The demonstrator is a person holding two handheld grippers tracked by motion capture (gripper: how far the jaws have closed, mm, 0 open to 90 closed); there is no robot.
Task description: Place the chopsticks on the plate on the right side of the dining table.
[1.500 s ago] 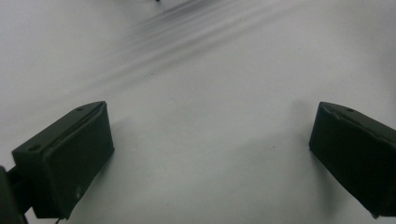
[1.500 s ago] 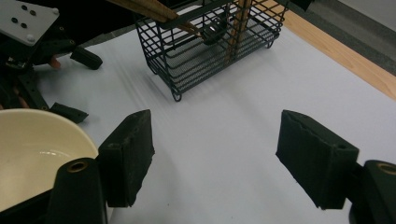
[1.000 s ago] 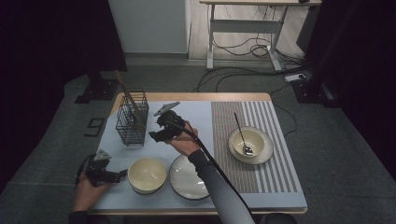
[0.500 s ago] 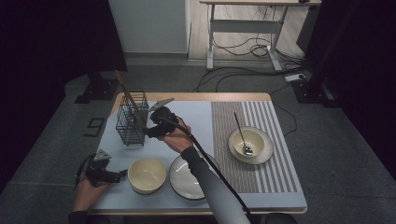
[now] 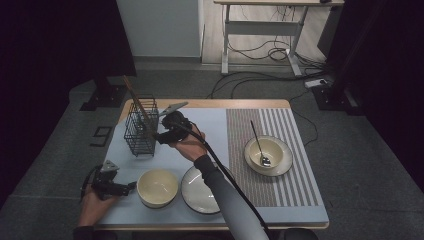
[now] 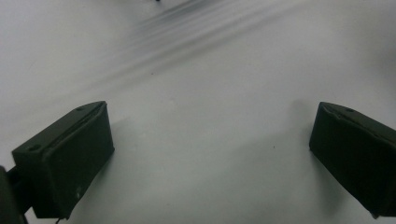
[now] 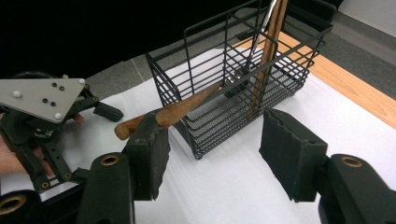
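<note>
Wooden handle [image 7: 163, 114], seemingly of a utensil leaning out of the wire basket [image 7: 243, 79], rests against one pad of the right hand-held gripper [image 7: 212, 154], whose closing jaws stand apart. Left hand-held gripper [image 6: 210, 154] gapes empty over the pale surface [image 6: 210, 70].

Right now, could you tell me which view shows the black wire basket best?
The right gripper view: the wire basket is close, its mesh and wooden-handled utensils clear. The high view shows it small at the table's left; the left gripper view gives pale surface.
</note>
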